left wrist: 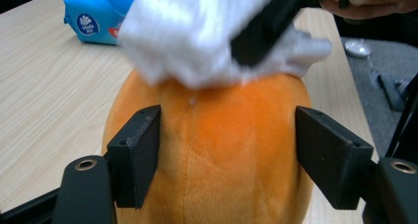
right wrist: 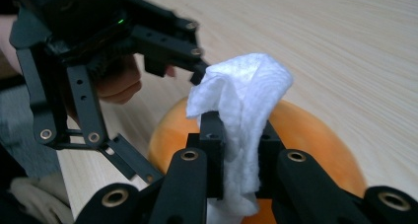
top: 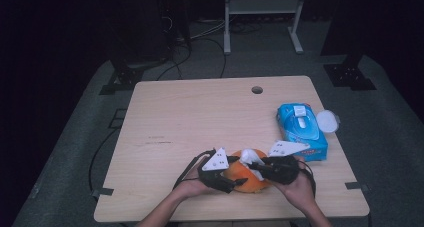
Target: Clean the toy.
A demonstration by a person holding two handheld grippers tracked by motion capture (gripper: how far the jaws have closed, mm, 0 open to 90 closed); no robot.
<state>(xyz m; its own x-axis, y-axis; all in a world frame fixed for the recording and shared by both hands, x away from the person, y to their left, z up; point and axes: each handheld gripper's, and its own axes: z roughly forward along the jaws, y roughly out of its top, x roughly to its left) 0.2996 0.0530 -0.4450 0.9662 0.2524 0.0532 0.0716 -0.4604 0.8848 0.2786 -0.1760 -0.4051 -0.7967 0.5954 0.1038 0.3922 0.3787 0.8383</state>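
Orange plush, a round soft toy [top: 245, 179], sits at the near edge of the pale wood-grain table [top: 200, 117], where the left gripper [top: 227, 179] clamps its sides between both jaws and the right gripper [top: 255, 166] pinches a crumpled white wipe [right wrist: 241, 115] tight, pressing it on the toy's top. Just beyond to the right lies a blue wipes pack [top: 301, 129] with its white lid [top: 327, 121] open, and a round cable hole [top: 257, 90] marks the far edge. Past the table, grey carpet [top: 390, 137] runs to black stand feet [top: 350, 76], loose cables [top: 200, 42] and a white frame [top: 262, 17] in a dark room.
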